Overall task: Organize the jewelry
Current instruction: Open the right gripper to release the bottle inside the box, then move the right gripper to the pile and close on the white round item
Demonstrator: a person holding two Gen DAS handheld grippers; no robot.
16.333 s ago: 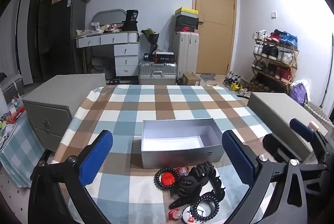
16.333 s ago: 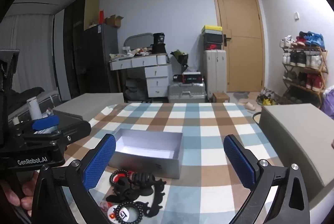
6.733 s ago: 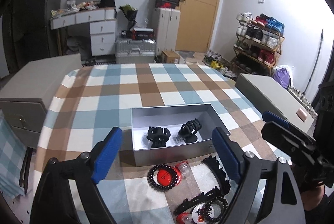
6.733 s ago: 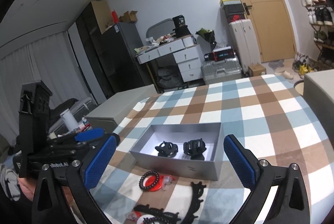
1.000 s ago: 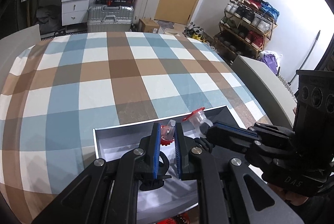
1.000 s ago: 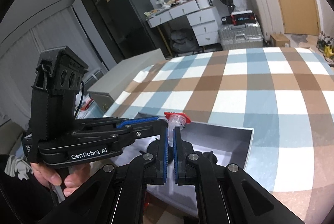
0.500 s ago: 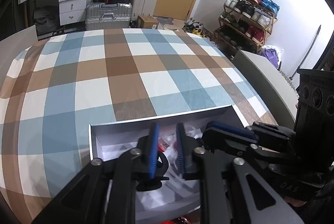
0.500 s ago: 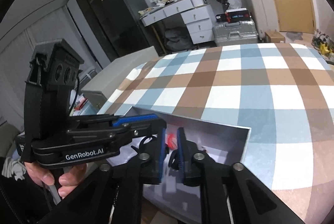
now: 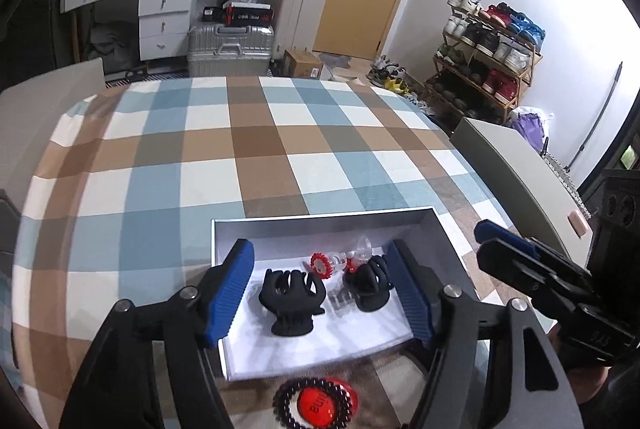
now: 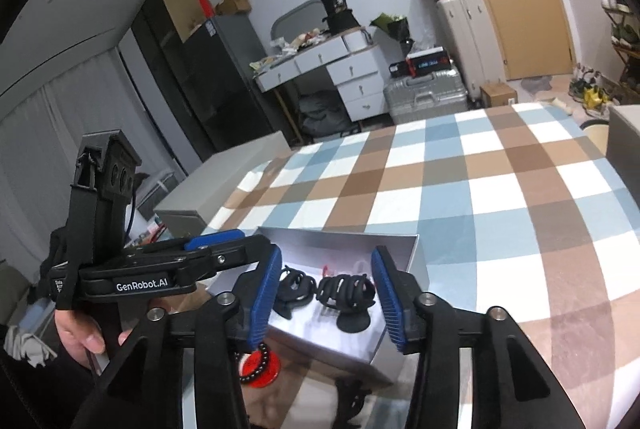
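Observation:
A silver open box (image 9: 320,219) (image 10: 400,325) sits on the checked tablecloth. Inside lie two black claw hair clips (image 9: 291,295) (image 9: 370,285) (image 10: 346,293) and two small red-and-clear pieces (image 9: 320,265) (image 9: 358,255). My left gripper (image 9: 320,293) hovers over the box with its jaws opening, nothing pressed between them. My right gripper (image 10: 324,299) is also above the box, jaws opening and empty. In front of the box lies a black beaded ring on a red disc (image 9: 316,407) (image 10: 256,369).
Grey cabinets (image 9: 516,169) (image 10: 224,177) flank the table. A person's hand (image 10: 84,333) holds the left gripper's handle. Another black hair piece (image 10: 352,393) lies by the box's near edge. Behind the table are a desk, suitcases, a door and a shoe rack.
Both grippers were shut on small red-and-clear pieces over the box; they have opened, and the pieces now lie inside the box. The right gripper has drawn back a little.

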